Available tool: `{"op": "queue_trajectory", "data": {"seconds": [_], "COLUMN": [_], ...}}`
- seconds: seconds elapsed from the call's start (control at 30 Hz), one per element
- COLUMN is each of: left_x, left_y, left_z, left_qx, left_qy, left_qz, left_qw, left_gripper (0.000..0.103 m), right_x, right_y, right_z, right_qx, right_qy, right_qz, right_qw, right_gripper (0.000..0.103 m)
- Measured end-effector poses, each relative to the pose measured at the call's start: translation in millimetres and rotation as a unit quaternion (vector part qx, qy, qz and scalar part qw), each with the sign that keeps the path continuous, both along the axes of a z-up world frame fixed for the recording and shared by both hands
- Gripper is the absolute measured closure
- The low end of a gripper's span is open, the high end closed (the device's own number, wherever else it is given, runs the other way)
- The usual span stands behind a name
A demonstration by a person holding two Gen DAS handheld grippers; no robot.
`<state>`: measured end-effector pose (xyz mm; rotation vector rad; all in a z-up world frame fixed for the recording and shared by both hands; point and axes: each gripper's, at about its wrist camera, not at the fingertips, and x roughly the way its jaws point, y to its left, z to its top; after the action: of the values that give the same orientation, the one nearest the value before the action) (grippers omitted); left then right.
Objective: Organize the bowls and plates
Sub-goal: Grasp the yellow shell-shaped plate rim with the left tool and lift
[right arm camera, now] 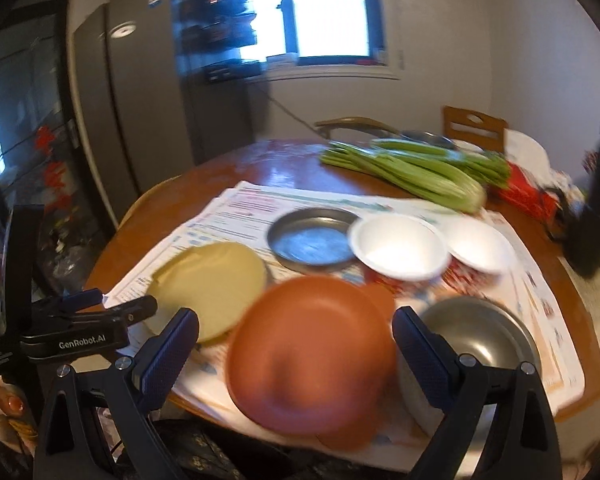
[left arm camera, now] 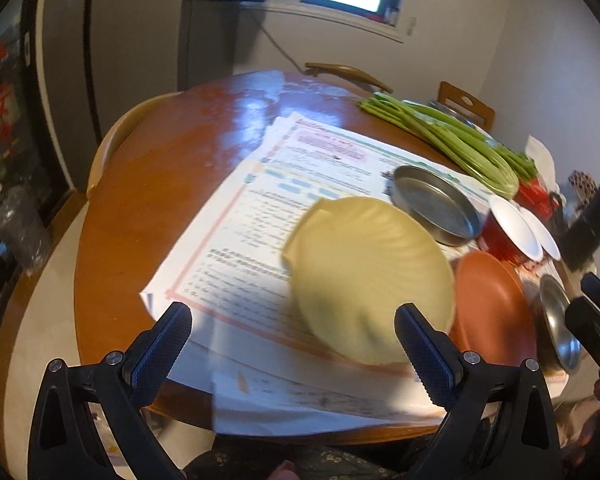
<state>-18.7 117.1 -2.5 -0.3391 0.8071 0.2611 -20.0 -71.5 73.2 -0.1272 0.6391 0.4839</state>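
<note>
Home dining corner, round wooden table (left arm camera: 148, 200), fridge (right arm camera: 140, 92), celery (right arm camera: 412, 172)

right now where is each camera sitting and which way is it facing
Left wrist: on the left tool, open, low at the table's near edge, facing across the yellow plate toward the window; the right tool enters at right.
Right wrist: on the right tool, open, above the orange plate, facing the same way; the left tool and a hand show at left.
Shared: both plates, flat metal pan, white bowls, celery.
</note>
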Motion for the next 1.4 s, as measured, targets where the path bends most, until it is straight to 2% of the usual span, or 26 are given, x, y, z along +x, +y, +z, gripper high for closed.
{"op": "queue_trajectory", "data": {"seconds": [0.17, 0.33, 0.43, 0.57, 0.87, 0.97, 1.0, 1.1, 1.2, 1.33, 1.4], "left_x": [6.4, 16.8, 23.2, 30.0, 39.2, 40.0, 40.5, 41.5, 41.5, 42.3, 44.2], "left_y": [18.8, 25.5, 24.2, 21.3, 22.1, 19.8, 18.9, 17.9, 17.8, 15.1, 13.0], "left_z": [-6.3, -13.2, -15.1, -17.4, -25.9, -27.3, -27.4, -26.2, -25.9, -26.6, -27.2], "left_qx": [-0.015, -0.029, -0.034, -0.035, -0.049, -0.049, -0.048, -0.039, -0.036, -0.038, -0.04], "left_qy": [0.007, 0.018, 0.023, 0.033, 0.052, 0.052, 0.052, 0.05, 0.05, 0.047, 0.046], "left_qz": [0.016, 0.005, -0.003, -0.017, -0.015, -0.016, -0.015, -0.015, -0.016, -0.03, -0.038], "left_qw": [0.9997, 0.9994, 0.9992, 0.9987, 0.9974, 0.9973, 0.9974, 0.9979, 0.998, 0.9977, 0.9974], "left_gripper": [0.002, 0.002, 0.002, 0.002, 0.002, 0.007, 0.009, 0.03, 0.041, 0.066, 0.07], "right_x": [33.1, 56.7, 73.9, 87.0, 107.0, 110.9, 111.4, 112.2, 113.3, 113.9, 113.7], "right_y": [35.7, 64.5, 78.7, 93.0, 104.8, 106.4, 106.5, 108.6, 109.1, 109.9, 110.3], "right_z": [-9.5, -21.3, -34.6, -48.4, -68.2, -70.2, -70.9, -74.2, -78.3, -81.3, -80.5], "right_qx": [-0.031, -0.074, -0.093, -0.109, -0.119, -0.12, -0.119, -0.122, -0.125, -0.12, -0.106], "right_qy": [0.031, 0.039, 0.066, 0.081, 0.105, 0.107, 0.108, 0.111, 0.116, 0.124, 0.133], "right_qz": [0.033, 0.048, 0.06, 0.074, 0.082, 0.087, 0.09, 0.097, 0.098, 0.108, 0.119], "right_qw": [0.998, 0.995, 0.992, 0.988, 0.984, 0.983, 0.983, 0.981, 0.98, 0.979, 0.978], "right_gripper": [0.005, 0.01, 0.019, 0.031, 0.043, 0.047, 0.047, 0.051, 0.051, 0.052, 0.053]}}
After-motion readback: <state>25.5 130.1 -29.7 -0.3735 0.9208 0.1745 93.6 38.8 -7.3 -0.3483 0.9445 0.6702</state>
